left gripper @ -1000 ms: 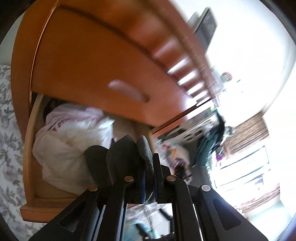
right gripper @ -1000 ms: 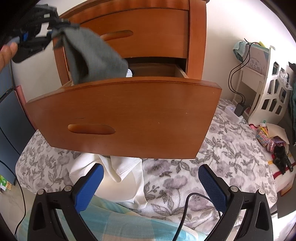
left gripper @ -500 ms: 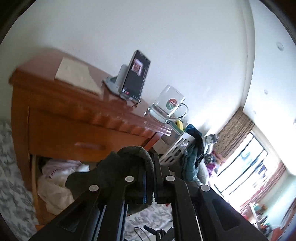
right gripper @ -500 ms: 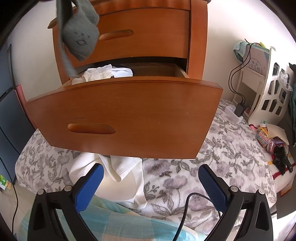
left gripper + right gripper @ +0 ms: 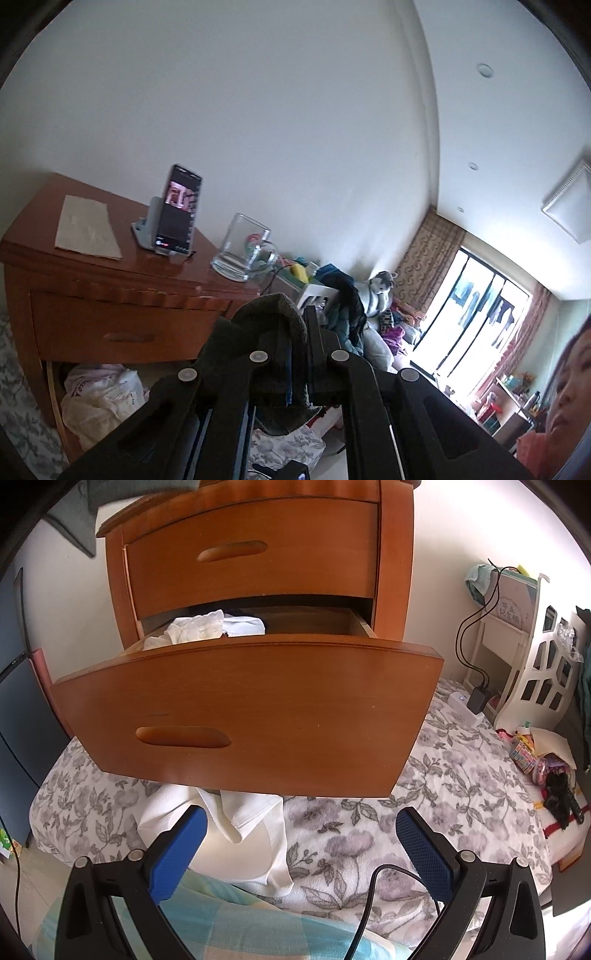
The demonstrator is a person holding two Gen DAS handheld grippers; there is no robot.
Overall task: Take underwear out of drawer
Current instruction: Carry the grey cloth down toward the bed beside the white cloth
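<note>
Bedroom with wooden nightstand (image 5: 258,572), lower drawer (image 5: 240,716) pulled open above floral bedding (image 5: 461,794), my left gripper (image 5: 300,354) clenched on dark grey underwear (image 5: 273,317) held high, my right gripper (image 5: 301,834) spread wide, empty.

Black-framed right claw (image 5: 301,843) with blue ribbed pads (image 5: 424,853) and silver screws.

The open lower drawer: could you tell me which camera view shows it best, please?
The right wrist view: the open lower drawer fills the frame, front panel and white clothes inside visible. The left wrist view catches only its interior, low at the left edge.
</note>
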